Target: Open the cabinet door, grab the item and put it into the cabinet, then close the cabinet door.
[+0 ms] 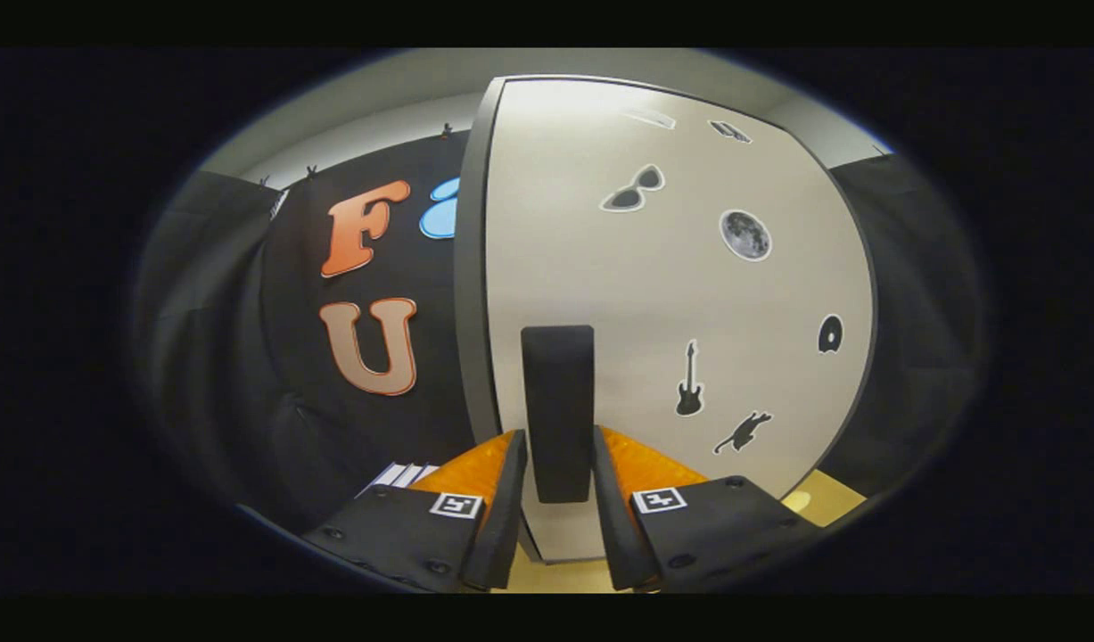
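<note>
A white cabinet door (760,321) with several small stickers stands close in front of me, its dark grey left edge (469,294) turned toward me. A tall black handle (557,383) is fixed upright on the door near that edge. My gripper (560,437) reaches the lower half of the handle, one finger pressing on each side, so it is shut on the handle. The handle's bottom end sits between the fingers. I cannot tell whether the door stands ajar.
The cabinet stands on a light wooden tabletop (823,501), seen at its foot and under my fingers. A white striped thing (399,473) lies low to the left of the fingers. Black cloth walls surround the booth.
</note>
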Motion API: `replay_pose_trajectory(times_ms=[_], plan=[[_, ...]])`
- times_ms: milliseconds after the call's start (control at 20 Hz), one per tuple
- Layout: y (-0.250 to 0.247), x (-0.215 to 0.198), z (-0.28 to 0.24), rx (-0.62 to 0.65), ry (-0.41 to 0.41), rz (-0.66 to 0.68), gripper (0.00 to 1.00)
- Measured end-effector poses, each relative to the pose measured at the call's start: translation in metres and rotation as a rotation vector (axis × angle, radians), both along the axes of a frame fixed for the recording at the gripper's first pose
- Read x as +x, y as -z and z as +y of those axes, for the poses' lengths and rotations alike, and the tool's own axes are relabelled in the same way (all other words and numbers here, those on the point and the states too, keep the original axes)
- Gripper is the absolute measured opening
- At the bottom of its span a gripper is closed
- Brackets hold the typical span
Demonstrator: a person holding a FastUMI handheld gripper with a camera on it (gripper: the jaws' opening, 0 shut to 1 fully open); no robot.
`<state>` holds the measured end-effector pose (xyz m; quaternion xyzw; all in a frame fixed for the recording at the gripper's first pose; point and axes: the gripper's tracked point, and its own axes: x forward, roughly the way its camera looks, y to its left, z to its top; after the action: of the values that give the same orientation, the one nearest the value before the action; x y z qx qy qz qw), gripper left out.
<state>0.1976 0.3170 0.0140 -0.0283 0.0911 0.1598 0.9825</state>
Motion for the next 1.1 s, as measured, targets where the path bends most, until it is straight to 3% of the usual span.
replay_pose_trajectory(times_ms=[250,450,900,1100], plan=[[0.004,0.002,0.002,-0.027,-0.016,-0.003,0.32],[0.003,-0.007,-0.003,-0.014,-0.068,0.017,0.28],[-0.009,-0.078,-0.053,0.061,-0.156,0.015,0.14],[-0.013,-0.105,-0.086,0.035,-0.154,0.000,0.12]])
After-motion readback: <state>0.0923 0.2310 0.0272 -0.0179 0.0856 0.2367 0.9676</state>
